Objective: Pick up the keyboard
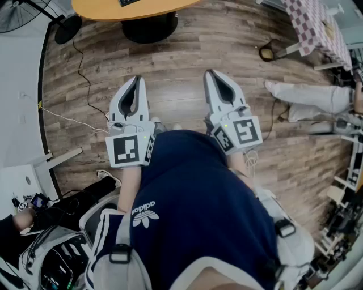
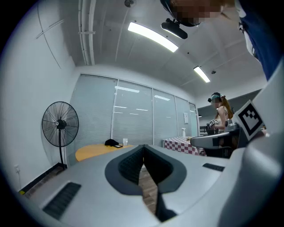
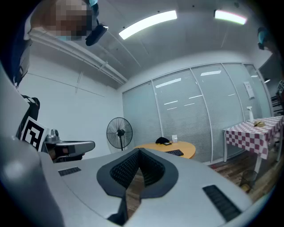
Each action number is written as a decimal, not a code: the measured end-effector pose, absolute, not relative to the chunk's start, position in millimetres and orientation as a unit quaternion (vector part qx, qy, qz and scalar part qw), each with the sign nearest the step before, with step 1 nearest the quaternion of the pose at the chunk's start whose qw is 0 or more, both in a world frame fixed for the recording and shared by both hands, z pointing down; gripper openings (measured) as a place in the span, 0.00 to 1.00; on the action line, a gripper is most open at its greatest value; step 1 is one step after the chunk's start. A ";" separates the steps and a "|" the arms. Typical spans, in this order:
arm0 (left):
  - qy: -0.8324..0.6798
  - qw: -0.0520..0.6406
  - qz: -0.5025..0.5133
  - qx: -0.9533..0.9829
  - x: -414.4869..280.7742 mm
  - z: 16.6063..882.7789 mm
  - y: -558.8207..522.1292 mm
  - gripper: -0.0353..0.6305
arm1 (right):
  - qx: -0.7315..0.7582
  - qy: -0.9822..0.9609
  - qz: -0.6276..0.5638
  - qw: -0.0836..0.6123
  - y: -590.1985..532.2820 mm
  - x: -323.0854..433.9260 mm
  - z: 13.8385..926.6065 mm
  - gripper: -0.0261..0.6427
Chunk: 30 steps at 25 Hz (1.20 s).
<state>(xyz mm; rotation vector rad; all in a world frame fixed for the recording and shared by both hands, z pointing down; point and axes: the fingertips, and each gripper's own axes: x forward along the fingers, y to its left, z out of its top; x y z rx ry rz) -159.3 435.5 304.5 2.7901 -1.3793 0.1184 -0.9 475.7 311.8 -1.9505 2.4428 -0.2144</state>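
Observation:
The dark keyboard (image 3: 174,152) lies on a round yellow table (image 3: 188,150) some way ahead; in the head view only its near edge (image 1: 129,2) shows at the top of the frame. I hold both grippers level in front of my body, far from the table. The left gripper (image 1: 136,79) is shut with nothing between its jaws, and in its own view the tips (image 2: 143,148) meet. Beside it, the right gripper (image 1: 210,73) is shut and empty too, its tips (image 3: 138,151) closed.
A standing fan (image 2: 60,124) is left of the yellow table (image 2: 95,151), which carries a black cap (image 2: 112,142). A checked-cloth table (image 1: 317,28) stands at the right. Another person (image 1: 312,99) sits at the right. A cable (image 1: 79,56) runs over the wooden floor.

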 end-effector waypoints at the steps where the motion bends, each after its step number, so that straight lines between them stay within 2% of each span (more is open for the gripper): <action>1: -0.445 0.011 0.037 0.894 -158.2 304.1 436.1 0.06 | -0.621 0.781 -0.069 0.004 476.4 -0.1 311.9 0.04; 6: -0.457 -0.006 0.036 0.889 -154.1 303.5 440.2 0.06 | -0.619 0.783 -0.066 0.003 481.4 5.0 311.9 0.04; 12: -0.451 -0.059 0.059 0.889 -138.2 300.7 449.5 0.06 | -0.620 0.782 -0.060 -0.001 491.0 14.0 311.5 0.04; 22: -0.450 -0.050 0.037 0.891 -128.5 294.3 456.0 0.06 | -0.599 0.801 -0.011 -0.003 506.2 16.8 300.8 0.04; 30: -0.445 -0.023 0.039 0.895 -132.1 304.8 443.9 0.06 | -0.629 0.777 -0.038 -0.003 503.5 34.0 310.5 0.04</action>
